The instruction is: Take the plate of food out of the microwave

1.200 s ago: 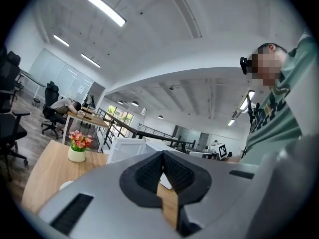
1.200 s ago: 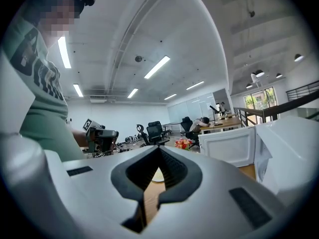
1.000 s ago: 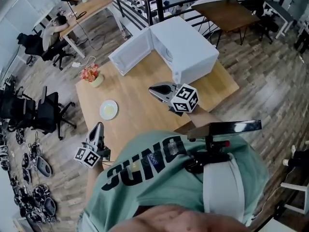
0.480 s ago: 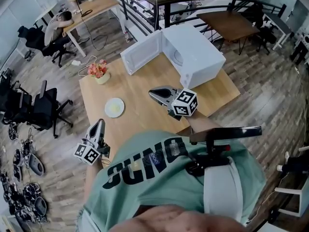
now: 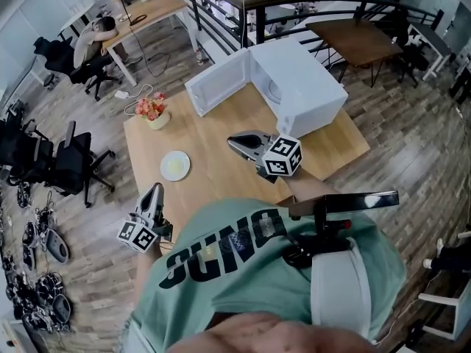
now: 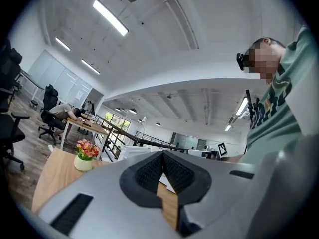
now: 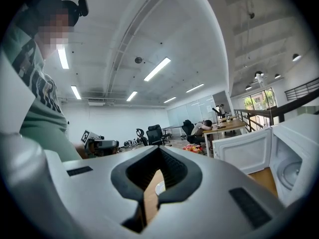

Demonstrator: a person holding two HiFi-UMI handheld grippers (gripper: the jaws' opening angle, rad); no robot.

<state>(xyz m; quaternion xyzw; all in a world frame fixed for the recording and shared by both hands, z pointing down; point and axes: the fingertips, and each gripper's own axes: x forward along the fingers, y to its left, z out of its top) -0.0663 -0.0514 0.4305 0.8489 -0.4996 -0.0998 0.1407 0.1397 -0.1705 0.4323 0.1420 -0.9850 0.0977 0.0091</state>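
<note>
L gripper (image 5: 153, 191) & R gripper (image 5: 232, 140) both pinched closed, nothing in the jaws. Plate (image 5: 175, 165) sits out on the table (image 5: 213, 127) near L gripper, well apart from the open microwave (image 5: 305, 79). Prob. stiff, light, breakable & slick, so take it by the rim & keep it level. Smooth wood top, flowers (image 5: 152, 110) beyond; open office w/ chairs (image 5: 73, 164) & railing behind.

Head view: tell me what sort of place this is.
Probably an open-plan office: black swivel office chairs, a long wooden desk with a person slumped over it, and black metal railings.
</note>
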